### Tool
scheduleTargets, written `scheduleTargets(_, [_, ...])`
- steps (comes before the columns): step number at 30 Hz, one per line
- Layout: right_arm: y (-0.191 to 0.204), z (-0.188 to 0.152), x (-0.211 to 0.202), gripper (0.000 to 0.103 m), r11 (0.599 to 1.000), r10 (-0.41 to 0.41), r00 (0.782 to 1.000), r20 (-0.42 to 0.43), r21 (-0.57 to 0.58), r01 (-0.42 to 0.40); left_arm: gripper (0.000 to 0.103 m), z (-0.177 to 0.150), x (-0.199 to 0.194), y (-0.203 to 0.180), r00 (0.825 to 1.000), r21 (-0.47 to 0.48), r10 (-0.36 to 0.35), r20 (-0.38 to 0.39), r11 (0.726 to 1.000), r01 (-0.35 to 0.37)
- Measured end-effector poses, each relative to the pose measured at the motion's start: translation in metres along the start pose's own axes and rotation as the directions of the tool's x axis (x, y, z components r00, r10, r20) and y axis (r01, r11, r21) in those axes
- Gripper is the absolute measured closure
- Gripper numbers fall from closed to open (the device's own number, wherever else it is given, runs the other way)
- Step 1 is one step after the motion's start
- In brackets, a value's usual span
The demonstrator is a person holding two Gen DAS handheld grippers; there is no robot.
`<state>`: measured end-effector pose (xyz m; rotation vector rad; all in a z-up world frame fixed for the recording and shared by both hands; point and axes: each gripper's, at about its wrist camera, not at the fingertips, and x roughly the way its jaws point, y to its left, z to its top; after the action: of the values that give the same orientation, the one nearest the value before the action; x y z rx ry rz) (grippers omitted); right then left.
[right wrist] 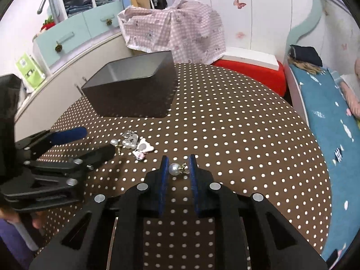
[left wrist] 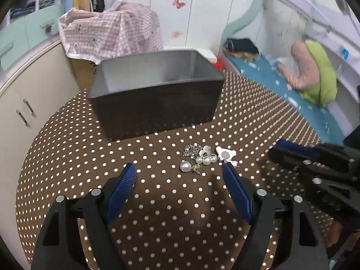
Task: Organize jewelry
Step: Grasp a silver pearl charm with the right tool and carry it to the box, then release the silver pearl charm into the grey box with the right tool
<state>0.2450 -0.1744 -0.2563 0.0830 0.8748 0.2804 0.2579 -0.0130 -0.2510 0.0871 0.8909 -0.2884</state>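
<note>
At lower centre of its view the right tool grips a pearl earring, while the left tool gapes wide before the jewelry pile on the dotted surface, below the dark box.

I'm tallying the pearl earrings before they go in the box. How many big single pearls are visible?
2. One pearl sits between the right gripper fingers; the other lies at the near-left edge of the jewelry pile. More may be hidden there.
</note>
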Motion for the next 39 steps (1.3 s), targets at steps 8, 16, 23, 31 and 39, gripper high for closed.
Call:
scheduleTargets(8, [-0.008,0.004,-0.007,0.084,1.0,0.023,0.999,0.025,0.016,-0.023,0.086,0.003,0.013,-0.003,0.999,0.056,0.041,-0.023,0.998,-0.039])
scheduleTargets(16, [0.0,0.014,-0.021,0.084,1.0,0.026,0.998,0.052,0.003,-0.026,0.087,0.0,-0.005,0.01,0.999,0.029,-0.05,-0.003,0.998,0.05])
scheduleTargets(23, [0.021,0.035,-0.04,0.084,0.999,0.02,0.993,0.116,-0.037,-0.016,0.086,0.019,-0.064,0.019,0.984,0.028,-0.11,0.142,0.994,0.107])
scheduleTargets(31, [0.05,0.081,-0.042,0.084,0.996,-0.01,0.981,0.196,-0.089,0.028,0.086,0.061,-0.076,0.04,0.978,0.0,-0.061,0.198,0.998,0.063])
scheduleTargets(39, [0.074,0.114,-0.013,0.084,0.982,-0.075,0.969,0.235,-0.149,0.112,0.086,0.087,-0.037,0.064,0.99,-0.037,0.013,0.138,0.999,-0.008])
